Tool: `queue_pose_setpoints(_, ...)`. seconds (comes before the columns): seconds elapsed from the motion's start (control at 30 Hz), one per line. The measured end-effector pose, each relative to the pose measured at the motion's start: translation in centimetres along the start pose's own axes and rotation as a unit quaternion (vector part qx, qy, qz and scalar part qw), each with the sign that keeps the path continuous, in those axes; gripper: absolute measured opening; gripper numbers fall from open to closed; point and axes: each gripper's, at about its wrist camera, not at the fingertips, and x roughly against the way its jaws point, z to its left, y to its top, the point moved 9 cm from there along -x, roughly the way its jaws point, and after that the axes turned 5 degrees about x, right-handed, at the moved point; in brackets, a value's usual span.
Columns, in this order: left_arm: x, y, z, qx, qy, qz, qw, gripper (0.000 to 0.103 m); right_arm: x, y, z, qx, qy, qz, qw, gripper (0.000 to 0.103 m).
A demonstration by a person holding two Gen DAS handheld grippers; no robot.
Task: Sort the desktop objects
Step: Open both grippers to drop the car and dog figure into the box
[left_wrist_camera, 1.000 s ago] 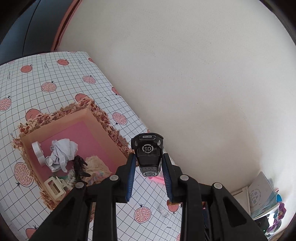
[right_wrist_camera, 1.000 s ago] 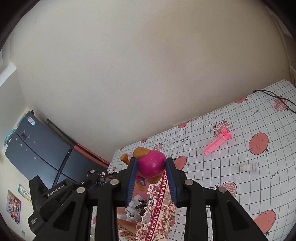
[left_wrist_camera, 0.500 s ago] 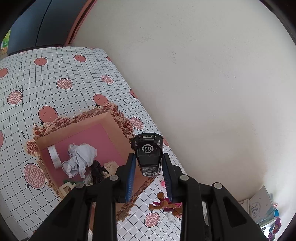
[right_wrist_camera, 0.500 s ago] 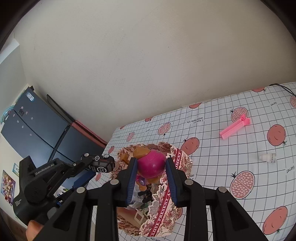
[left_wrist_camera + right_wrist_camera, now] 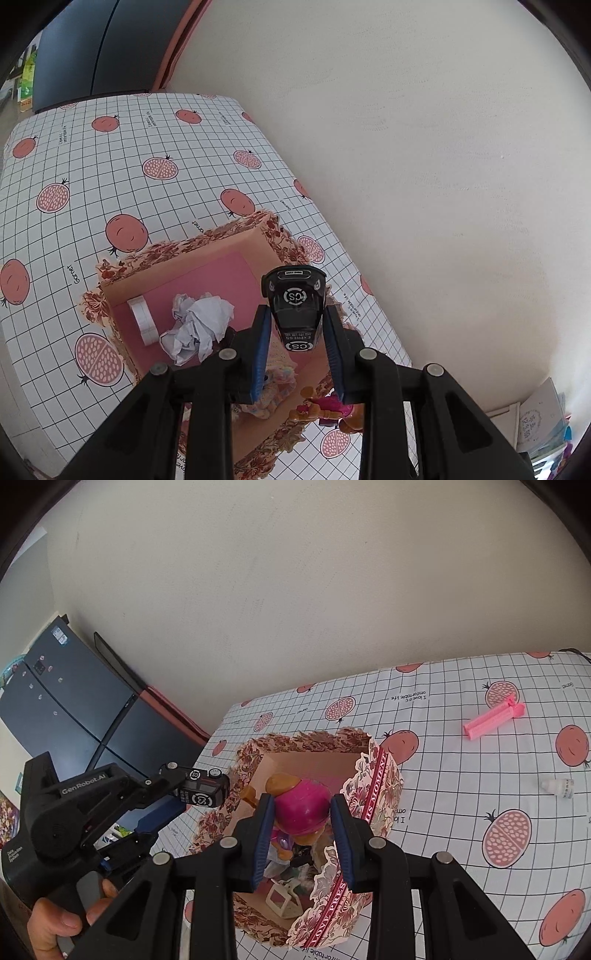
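My left gripper (image 5: 296, 328) is shut on a small black toy car (image 5: 294, 308) marked "CS" and holds it above the floral-rimmed box (image 5: 177, 254). The car and gripper also show in the right wrist view (image 5: 201, 792), over the box's left rim. My right gripper (image 5: 302, 823) is shut on a magenta and orange toy figure (image 5: 301, 806) and holds it over the open box (image 5: 373, 786). That figure shows low in the left wrist view (image 5: 327, 406).
In the box lie crumpled white paper (image 5: 199, 325), a tape roll (image 5: 142, 321), a cream hair clip (image 5: 282, 901) and a fuzzy pastel item (image 5: 277, 373). On the pomegranate-print tablecloth (image 5: 461, 775) lie a pink clip (image 5: 493, 722) and a small white bottle (image 5: 557, 788). A wall runs along the table's edge.
Both grippers have moved over the box with their toys. The left one has risen and swung so more of the table shows; the right one has come closer above the box.
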Motion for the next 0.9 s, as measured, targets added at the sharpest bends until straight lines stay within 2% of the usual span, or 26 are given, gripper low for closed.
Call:
queue_pose_setpoints(0.3, -3.1, -1.2, 2.6, 0.023, 0.039, 0.035, 0.9983, 0.029, -1.9, -1.3, 0.6, 0.02, -0.008, 0.024, 0.999, 0.034)
queue_pose_setpoints(0.9, -4.2, -1.7, 3.9, 0.064, 0.038, 0.059, 0.9955, 0.029, -3.3, -2.5, 0.9, 0.03, -0.009, 0.056, 0.998, 0.036)
